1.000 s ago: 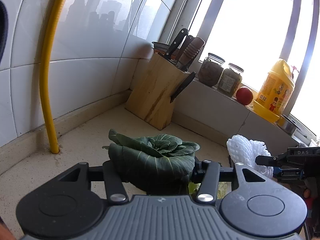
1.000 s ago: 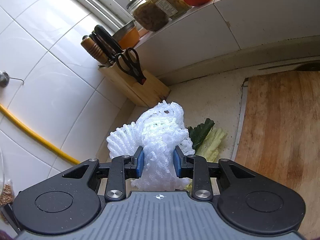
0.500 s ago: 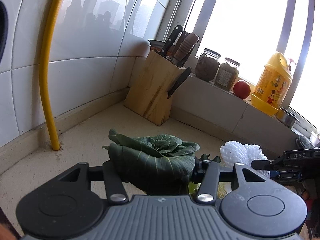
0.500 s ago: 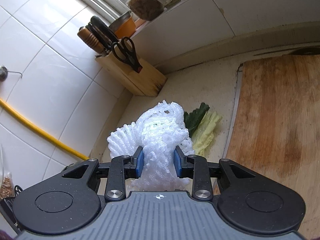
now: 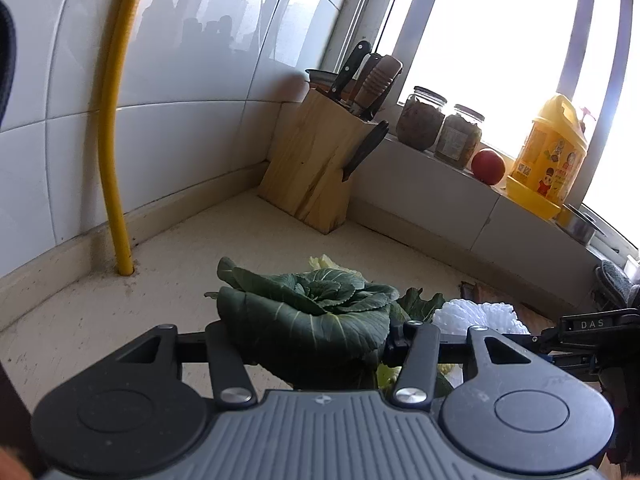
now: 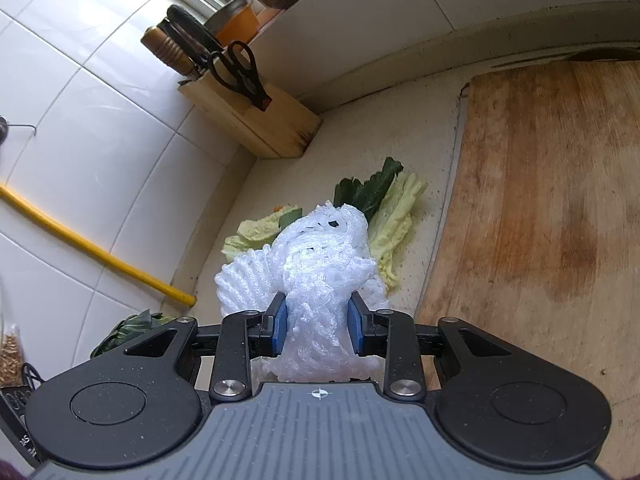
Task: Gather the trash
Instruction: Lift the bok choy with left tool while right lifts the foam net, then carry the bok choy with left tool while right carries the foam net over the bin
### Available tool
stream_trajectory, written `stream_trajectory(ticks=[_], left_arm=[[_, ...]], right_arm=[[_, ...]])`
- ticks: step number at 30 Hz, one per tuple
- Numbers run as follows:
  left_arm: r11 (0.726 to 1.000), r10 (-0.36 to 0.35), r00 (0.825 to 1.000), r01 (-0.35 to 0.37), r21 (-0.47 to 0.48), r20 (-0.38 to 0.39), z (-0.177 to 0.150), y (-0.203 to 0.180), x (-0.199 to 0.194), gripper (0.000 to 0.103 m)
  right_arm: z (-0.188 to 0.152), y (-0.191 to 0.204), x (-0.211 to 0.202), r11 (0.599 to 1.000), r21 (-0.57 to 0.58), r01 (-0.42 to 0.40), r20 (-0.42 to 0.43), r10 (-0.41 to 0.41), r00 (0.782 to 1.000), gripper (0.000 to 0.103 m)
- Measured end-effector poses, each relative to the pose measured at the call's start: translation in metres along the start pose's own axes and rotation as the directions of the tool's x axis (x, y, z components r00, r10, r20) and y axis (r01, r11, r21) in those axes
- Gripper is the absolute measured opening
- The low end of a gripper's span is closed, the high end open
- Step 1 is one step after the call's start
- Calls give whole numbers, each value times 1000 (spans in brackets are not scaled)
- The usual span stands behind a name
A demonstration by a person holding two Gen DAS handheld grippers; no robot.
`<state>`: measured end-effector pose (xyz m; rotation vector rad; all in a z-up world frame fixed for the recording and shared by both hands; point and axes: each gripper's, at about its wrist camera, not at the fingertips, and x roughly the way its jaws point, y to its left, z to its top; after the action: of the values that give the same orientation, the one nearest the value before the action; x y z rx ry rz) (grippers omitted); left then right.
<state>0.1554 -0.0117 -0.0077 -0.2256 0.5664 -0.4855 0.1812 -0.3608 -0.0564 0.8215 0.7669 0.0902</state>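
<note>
My left gripper (image 5: 308, 340) is shut on a bunch of dark green vegetable leaves (image 5: 308, 320), held above the beige counter. My right gripper (image 6: 318, 330) is shut on a white foam fruit net (image 6: 320, 264), its blue pads pressed into the net's sides. The same foam net (image 5: 476, 316) shows at the right of the left wrist view, with the right gripper's black body (image 5: 588, 336) beside it. More leaf scraps (image 6: 384, 216), pale and dark green, lie on the counter below the net. The held leaves (image 6: 132, 326) peek in at the left of the right wrist view.
A wooden knife block (image 5: 320, 168) stands in the tiled corner. A yellow pipe (image 5: 110, 120) runs up the wall. Jars (image 5: 422, 124), a tomato (image 5: 488, 166) and a yellow oil jug (image 5: 550, 156) sit on the window ledge. A wooden cutting board (image 6: 540, 200) lies right of the scraps.
Both grippers have risen and pulled back from the counter with their loads. More leaf scraps on the counter have come into view under the foam net.
</note>
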Motion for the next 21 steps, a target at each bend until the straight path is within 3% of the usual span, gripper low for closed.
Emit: stream_trajectory(ticks=[21], left_arm=[[995, 90, 996, -91, -36, -23, -27, 1, -31, 48]], right_arm=[[-27, -9, -6, 999, 0, -40, -91, 40, 995, 38]])
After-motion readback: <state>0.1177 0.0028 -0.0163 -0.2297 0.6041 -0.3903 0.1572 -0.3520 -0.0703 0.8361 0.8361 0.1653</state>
